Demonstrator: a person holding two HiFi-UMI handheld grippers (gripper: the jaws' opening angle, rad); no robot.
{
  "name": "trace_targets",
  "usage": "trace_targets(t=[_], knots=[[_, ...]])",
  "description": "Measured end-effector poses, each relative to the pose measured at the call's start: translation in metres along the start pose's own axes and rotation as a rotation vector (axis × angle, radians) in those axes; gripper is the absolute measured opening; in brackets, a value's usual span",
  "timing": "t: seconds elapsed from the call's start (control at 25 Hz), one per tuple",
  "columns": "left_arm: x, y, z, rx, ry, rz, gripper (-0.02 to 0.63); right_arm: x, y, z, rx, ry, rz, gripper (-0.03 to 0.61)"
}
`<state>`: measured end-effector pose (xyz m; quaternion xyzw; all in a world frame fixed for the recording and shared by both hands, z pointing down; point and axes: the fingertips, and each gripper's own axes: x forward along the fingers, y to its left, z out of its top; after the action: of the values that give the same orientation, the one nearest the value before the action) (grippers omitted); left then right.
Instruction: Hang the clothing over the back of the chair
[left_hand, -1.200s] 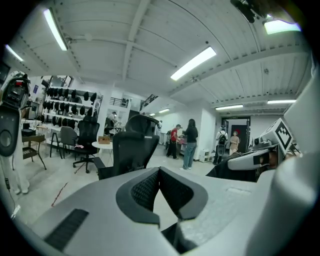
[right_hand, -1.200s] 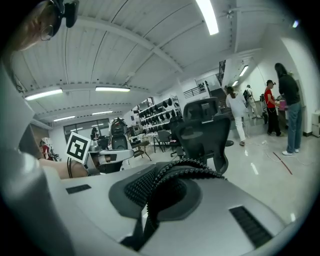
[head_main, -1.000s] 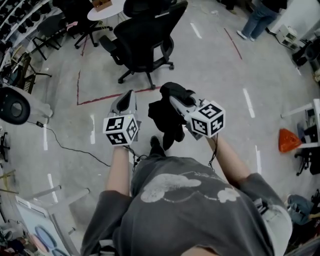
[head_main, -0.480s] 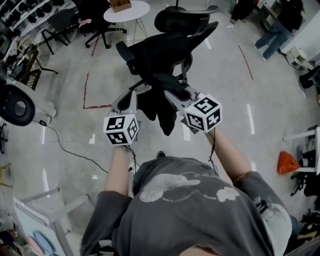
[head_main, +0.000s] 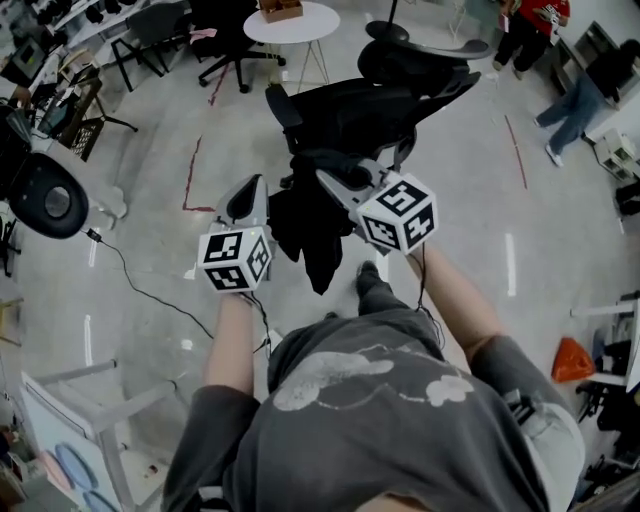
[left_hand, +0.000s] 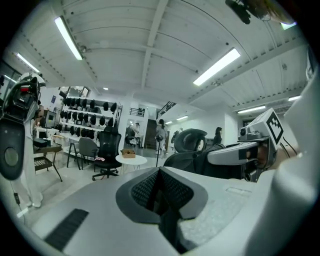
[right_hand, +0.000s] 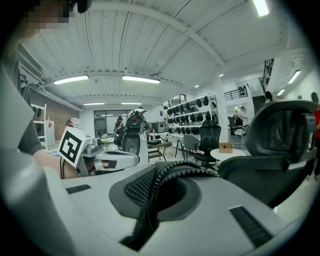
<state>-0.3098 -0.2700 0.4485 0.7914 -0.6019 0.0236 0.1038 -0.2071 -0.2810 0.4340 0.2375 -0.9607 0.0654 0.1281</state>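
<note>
A black office chair (head_main: 370, 100) stands just ahead of me, its headrest (head_main: 410, 55) on the far side; the right gripper view shows it close at the right (right_hand: 280, 150). The black clothing (head_main: 310, 225) hangs in a bunch in front of the chair. My right gripper (head_main: 335, 180) is shut on its upper part, and a ribbed black edge shows between the jaws (right_hand: 160, 175). My left gripper (head_main: 250, 192) is beside the clothing on its left, shut with nothing in it (left_hand: 160, 172).
A round white table (head_main: 290, 22) with a brown box stands behind the chair, with more black chairs (head_main: 235, 45) to its left. People (head_main: 580, 90) stand at the far right. A cable (head_main: 140, 290) crosses the floor at left; an orange bag (head_main: 572, 360) lies at right.
Both grippers and the hanging clothing have moved forward toward the chair, which now sits right behind the clothing. The right gripper's hold is unchanged.
</note>
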Motion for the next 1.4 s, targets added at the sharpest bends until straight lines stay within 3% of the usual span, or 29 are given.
trace_targets(t=[0.48,0.68,0.88,1.16,1.4], knots=[[0.023,0.067,0.053,0.045,-0.081,0.217,0.002,0.102,-0.014,0.074,-0.093,-0.071,0.258,0.000],[0.052,0.083,0.085,0.068,-0.117,0.287,0.002,0.131,-0.044,0.119,-0.113,-0.127,0.309,0.000],[0.085,0.083,0.128,0.095,-0.176,0.304,0.002,0.151,-0.082,0.172,-0.148,-0.180,0.340,0.000],[0.130,0.095,0.164,0.127,-0.173,0.341,0.002,0.168,-0.145,0.232,-0.136,-0.236,0.297,0.000],[0.164,0.089,0.189,0.132,-0.184,0.322,0.002,0.140,-0.205,0.284,-0.118,-0.308,0.175,0.000]])
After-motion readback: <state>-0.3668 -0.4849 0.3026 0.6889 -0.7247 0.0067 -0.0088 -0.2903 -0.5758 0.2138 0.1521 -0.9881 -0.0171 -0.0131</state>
